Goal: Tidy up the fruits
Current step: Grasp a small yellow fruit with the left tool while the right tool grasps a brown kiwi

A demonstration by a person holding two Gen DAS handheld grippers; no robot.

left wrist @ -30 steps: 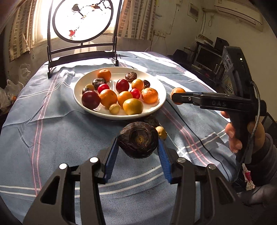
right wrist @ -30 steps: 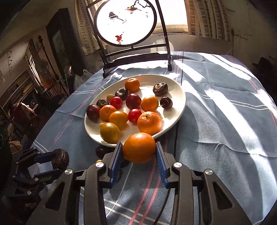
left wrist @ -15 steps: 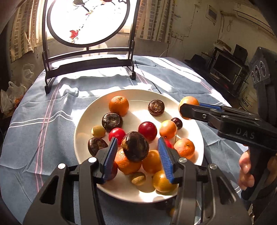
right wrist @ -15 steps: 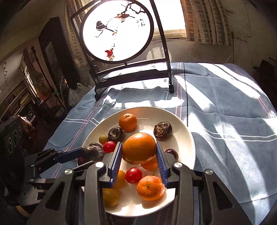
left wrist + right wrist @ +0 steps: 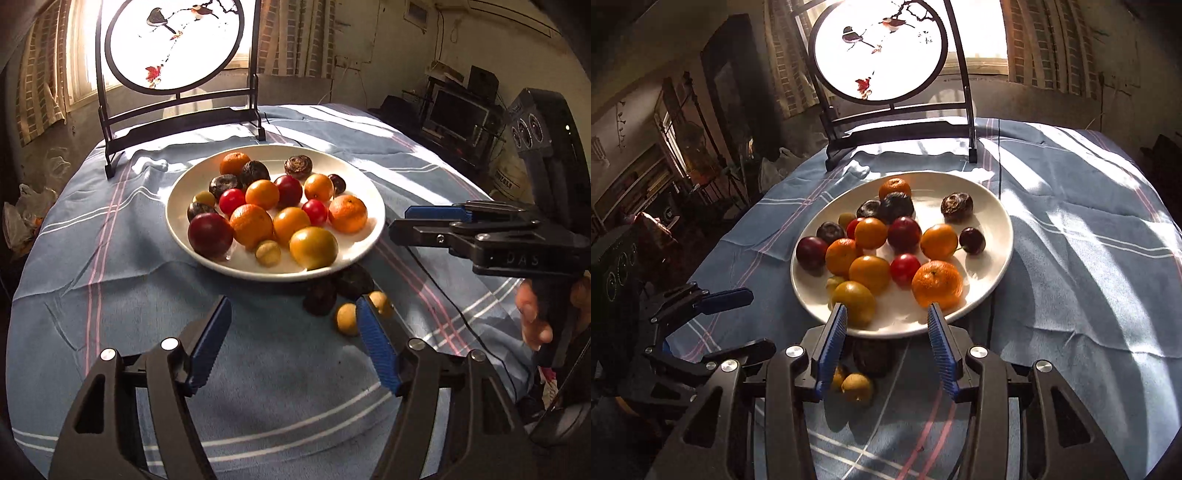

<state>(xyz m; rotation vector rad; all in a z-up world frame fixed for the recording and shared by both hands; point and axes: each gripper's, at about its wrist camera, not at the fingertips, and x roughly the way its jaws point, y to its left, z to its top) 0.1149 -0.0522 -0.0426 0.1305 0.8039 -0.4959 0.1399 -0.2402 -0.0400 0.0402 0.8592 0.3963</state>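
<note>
A white plate (image 5: 184, 192) (image 5: 997, 221) holds several fruits: oranges, red plums, dark passion fruits and small yellow ones. On the blue cloth just in front of the plate lie two dark fruits (image 5: 352, 282) (image 5: 873, 356) and two small yellow fruits (image 5: 346, 318) (image 5: 857, 387). My left gripper (image 5: 293, 345) is open and empty, low over the cloth in front of the plate. My right gripper (image 5: 886, 338) is open and empty at the plate's near rim, above the loose fruits. It shows in the left wrist view (image 5: 436, 221) at the right.
A dark wooden stand with a round painted screen (image 5: 173, 40) (image 5: 879, 48) stands on the table behind the plate. A black cable (image 5: 436, 280) runs over the cloth at the right. The round table's edges fall away on all sides.
Both grippers carried their fruit over the plate, opened and pulled back. The dark fruit and the orange now lie on the plate. Both grippers are empty.
</note>
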